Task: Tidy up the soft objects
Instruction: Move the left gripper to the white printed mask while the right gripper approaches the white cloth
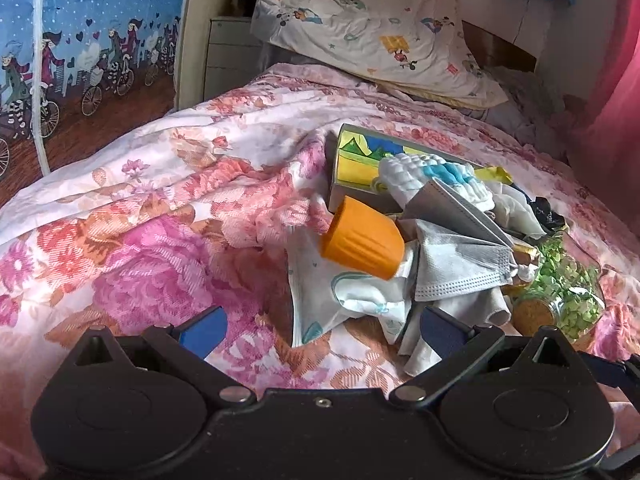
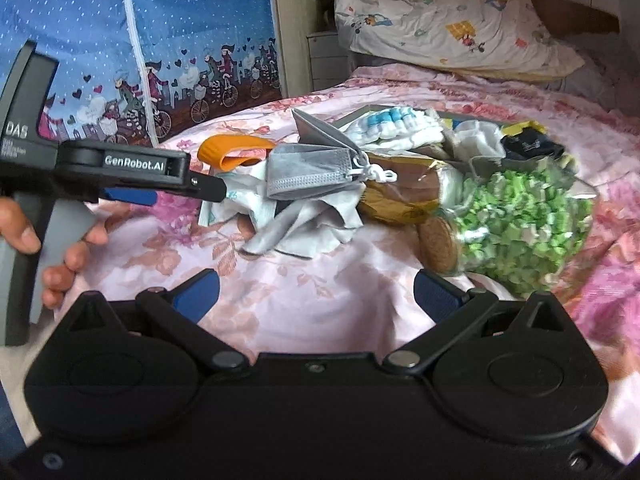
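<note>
A heap of soft things is lying on the floral bedspread (image 1: 168, 184), filling the centre right of the left wrist view and the upper middle of the right wrist view. The left gripper (image 1: 320, 330) is hovering at the bottom of its own frame with its blue pads spread wide, holding nothing; the printed cloth (image 1: 340, 300) is sitting just ahead of the gap. In the right wrist view that same gripper is reaching in from the left edge, a hand (image 2: 60, 248) wrapped round its grey handle.

The right gripper (image 2: 316, 292) is also standing wide open and empty, over bare bedspread just short of the heap.

Within the heap, an orange cup (image 1: 362, 240) is lying tipped on its side on the cloth. A grey mask (image 1: 460, 268) is draping beside it to the right — its folded edge is rising in a peak. Behind them a white-and-blue knit piece (image 1: 436, 176) is resting on a yellow-and-blue box (image 1: 356, 160). At the right a clear corked jar (image 2: 520, 224) of green bits is lying on its side, touching a gold packet (image 2: 404, 196) — possibly a wrapped snack, though blur is hiding the print. A cartoon pillow (image 1: 372, 20) is leaning at the top of the frame, and a blue curtain (image 1: 92, 40) is hanging at upper left.
</note>
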`<state>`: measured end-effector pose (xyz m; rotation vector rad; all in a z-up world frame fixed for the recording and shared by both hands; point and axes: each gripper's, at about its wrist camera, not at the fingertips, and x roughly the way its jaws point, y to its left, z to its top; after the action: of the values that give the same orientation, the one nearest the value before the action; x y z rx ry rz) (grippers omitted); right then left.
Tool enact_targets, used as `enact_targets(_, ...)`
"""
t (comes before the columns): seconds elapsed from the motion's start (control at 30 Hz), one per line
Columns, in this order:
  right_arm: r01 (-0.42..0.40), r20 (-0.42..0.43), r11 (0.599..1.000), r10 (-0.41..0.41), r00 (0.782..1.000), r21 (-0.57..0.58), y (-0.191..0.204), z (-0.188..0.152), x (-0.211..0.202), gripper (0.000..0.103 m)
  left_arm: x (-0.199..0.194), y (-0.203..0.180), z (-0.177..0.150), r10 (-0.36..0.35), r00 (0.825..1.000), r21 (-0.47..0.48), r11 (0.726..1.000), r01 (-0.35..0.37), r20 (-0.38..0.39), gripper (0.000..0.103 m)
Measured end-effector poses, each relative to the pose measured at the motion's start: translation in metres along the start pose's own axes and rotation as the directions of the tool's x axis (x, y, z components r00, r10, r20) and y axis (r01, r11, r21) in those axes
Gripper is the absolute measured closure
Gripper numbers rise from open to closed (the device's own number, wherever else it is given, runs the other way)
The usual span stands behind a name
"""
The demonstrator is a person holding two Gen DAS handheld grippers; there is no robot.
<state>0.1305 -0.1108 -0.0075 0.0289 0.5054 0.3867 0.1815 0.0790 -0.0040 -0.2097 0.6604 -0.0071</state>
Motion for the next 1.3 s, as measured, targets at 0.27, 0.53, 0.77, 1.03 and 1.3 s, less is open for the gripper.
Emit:
enact_targets(0.27,-0.05,0.005,0.997,0.049,0.999,0.063,-0.006,0.024,0.033,0.001,0.014,0.009,0.005,-0.038,0.999,-0.052,0.998,0.036,-0.035,0.001)
enact_targets(0.53,-0.046,-0.001,0.99,0.047,0.999,0.131,-0.017,0.03,0.06,0.008,0.025,0.01,0.003,-0.079,0.995,-0.073,0.995,0.075,-0.057,0.009)
enact_targets(0.77,-0.054,0.023,0.992,0.051,0.998,0.118,-0.014,0.033,0.075,0.028,0.03,0.008,0.002,-0.117,0.993,-0.092,0.989,0.114,-0.026,0.033)
enact_targets(1.03,-0.063,0.026,0.989,0.06,0.998,0.132,-0.012,0.032,0.082,0.048,0.031,0.007,0.0,-0.109,0.994,-0.087,0.99,0.107,-0.017,0.054)
enact_targets(1.3,-0.055,0.04,0.988,0.05,0.998,0.144,-0.013,0.029,0.08,0.089,0.027,0.006,0.0,-0.125,0.992,-0.089,0.988,0.123,-0.009,0.068)
